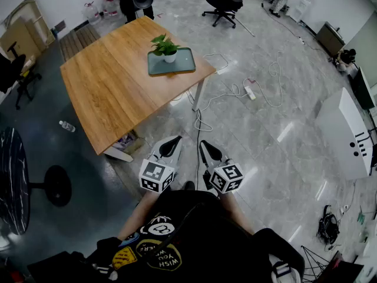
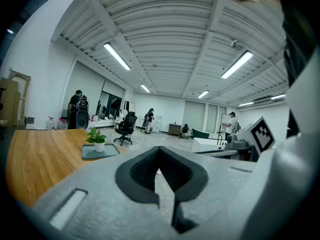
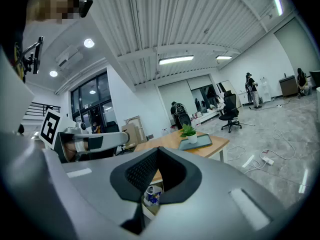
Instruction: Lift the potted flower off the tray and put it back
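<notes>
Head view: potted flower (image 1: 167,50) stands upright on its tray (image 1: 184,65).

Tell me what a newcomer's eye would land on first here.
A small potted flower stands on a grey-green tray near the right-hand corner of the wooden table. Nearer the camera, the left gripper and right gripper hang side by side over the grey floor, both shut and empty, short of the table.
</notes>
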Motion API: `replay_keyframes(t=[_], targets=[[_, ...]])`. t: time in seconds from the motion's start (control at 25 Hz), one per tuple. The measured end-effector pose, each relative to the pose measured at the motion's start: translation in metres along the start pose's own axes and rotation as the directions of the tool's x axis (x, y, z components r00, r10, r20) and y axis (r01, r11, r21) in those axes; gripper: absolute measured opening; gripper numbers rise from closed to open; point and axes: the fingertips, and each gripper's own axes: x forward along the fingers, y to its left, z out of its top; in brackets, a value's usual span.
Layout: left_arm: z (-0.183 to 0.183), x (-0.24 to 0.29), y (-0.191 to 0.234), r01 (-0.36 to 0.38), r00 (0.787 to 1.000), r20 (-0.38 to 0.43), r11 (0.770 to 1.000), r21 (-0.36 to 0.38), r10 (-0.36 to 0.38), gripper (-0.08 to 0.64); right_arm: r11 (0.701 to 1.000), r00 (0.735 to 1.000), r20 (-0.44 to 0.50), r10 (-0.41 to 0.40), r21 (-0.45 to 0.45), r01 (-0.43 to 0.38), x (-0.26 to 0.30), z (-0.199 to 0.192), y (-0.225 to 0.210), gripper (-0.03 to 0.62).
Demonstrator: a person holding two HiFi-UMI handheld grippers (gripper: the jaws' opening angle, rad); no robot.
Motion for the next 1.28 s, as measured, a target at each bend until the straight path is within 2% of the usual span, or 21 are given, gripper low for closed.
replay_keyframes(t=[0.36, 0.68, 0.88, 1.12, 1.28], targets=[[-0.004, -0.012, 0.016, -0.053, 0.999, 0.003, 0.998, -0.027, 0.053, -0.005, 1.0, 1.0, -0.007, 0.008, -0.015, -0.008, 0.004, -0.005, 0.004, 0.001], [-0.004, -0.024, 0.023, -0.064, 0.998, 0.01, 0.997, -0.032, 0.065, -0.005, 0.999, 1.0, -0.003, 0.024, -0.039, -0.024, 0.015, -0.006, 0.016, 0.001], [-0.006, -0.035, 0.04, -0.072, 0.997, 0.004, 0.996, -0.045, 0.072, -0.004, 0.997, 0.998, 0.04, 0.047, 0.062, -0.049, 0.027, -0.006, 0.021, 0.002], [-0.013, -0.05, 0.073, -0.078, 0.997, -0.007, 0.994, -0.075, 0.078, -0.005, 0.999, 0.999, 0.009, 0.031, 0.043, -0.031, 0.052, -0.013, 0.036, 0.002], [-0.018, -0.039, 0.092, -0.065, 0.998, -0.025, 0.993, -0.101, 0.063, -0.004, 0.999, 1.0, -0.017, 0.017, 0.042, -0.016, 0.067, -0.018, 0.032, 0.002]])
